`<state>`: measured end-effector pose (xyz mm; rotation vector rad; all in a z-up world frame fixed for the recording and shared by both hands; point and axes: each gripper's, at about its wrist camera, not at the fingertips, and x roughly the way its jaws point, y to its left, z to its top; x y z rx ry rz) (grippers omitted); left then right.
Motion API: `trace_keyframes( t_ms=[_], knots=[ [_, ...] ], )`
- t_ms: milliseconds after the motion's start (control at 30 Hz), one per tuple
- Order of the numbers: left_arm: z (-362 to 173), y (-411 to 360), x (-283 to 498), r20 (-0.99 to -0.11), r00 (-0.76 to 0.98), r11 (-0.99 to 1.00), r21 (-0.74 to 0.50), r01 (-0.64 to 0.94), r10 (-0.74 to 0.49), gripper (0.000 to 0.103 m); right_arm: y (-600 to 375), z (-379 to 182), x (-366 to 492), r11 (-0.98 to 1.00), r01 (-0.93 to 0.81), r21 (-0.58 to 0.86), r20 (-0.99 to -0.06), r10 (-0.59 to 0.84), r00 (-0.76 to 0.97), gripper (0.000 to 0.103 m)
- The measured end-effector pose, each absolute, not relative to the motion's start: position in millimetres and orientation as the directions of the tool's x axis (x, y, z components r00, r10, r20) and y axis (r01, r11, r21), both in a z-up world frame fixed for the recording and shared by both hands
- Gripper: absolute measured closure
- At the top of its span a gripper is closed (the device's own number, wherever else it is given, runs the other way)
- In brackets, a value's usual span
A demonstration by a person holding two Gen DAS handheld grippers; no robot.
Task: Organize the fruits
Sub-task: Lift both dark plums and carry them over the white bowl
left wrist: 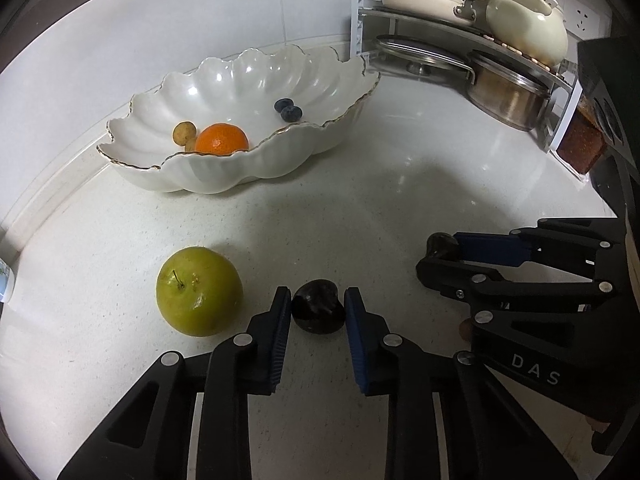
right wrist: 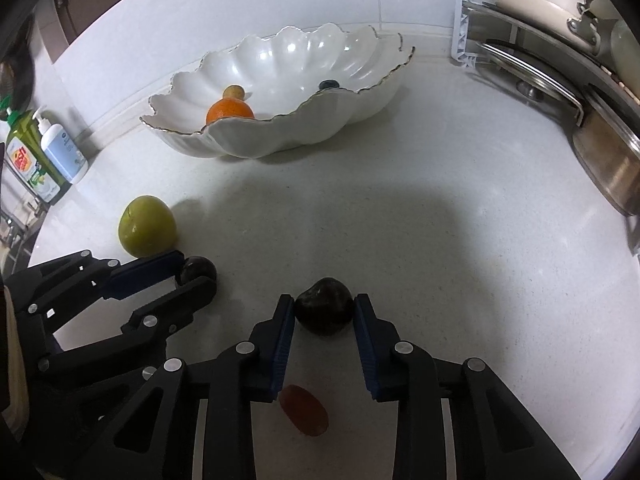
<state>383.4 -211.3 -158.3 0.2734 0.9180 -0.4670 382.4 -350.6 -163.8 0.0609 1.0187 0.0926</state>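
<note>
With both tools angled down at the white countertop (left wrist: 360,208), I have my left gripper (left wrist: 318,304) closed around a dark plum (left wrist: 319,312); both blue pads touch its sides while it sits on the counter. My right gripper (right wrist: 324,310) is clamped the same way on a second dark plum (right wrist: 325,306), which also rests on the surface, pads pressed against either flank. From the left camera I see that right tool off to the side with its plum at the fingertips; from the right camera the left tool shows likewise.

Just beside my left gripper's plum sits a green apple (left wrist: 199,291), stem up, near it but not touching the fingers. Under my right gripper, nearer the camera than the plum, a small reddish fruit (right wrist: 304,410) lies on the counter.

Farther back stands the scalloped white bowl (left wrist: 224,172) with a gold rim. Inside it are an orange (left wrist: 222,139), small brownish fruits (left wrist: 184,133) touching it, and two blueberries (left wrist: 288,110) apart from those. A rack of pots (left wrist: 504,96) fills the corner, and soap bottles (right wrist: 48,156) stand along the wall.
</note>
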Motion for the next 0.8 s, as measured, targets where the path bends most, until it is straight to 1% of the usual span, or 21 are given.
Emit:
trace_keyframes(
  t_ms=[133, 267, 800],
  knots=[
    [-157.9, -211.3, 383.9, -0.811, 0.519, 0.87, 0.025, 0.492, -0.27, 0.076, -352.6, -160.4, 378.8, 0.996, -0.032, 0.08, -0.841, 0.085, 0.534, 0.072],
    [-154.1, -209.3, 382.4, -0.809, 0.508, 0.871, -0.009, 0.491, -0.295, 0.076, -353.8, -156.3, 374.2, 0.997, -0.019, 0.073, -0.837, 0.072, 0.543, 0.072],
    [-116.3, -199.3, 357.4, -0.755, 0.576, 0.877, 0.002, 0.48, -0.313, 0.076, -346.1, -123.0, 347.6, 0.998, 0.006, 0.058, -0.795, 0.042, 0.605, 0.071]
  ],
)
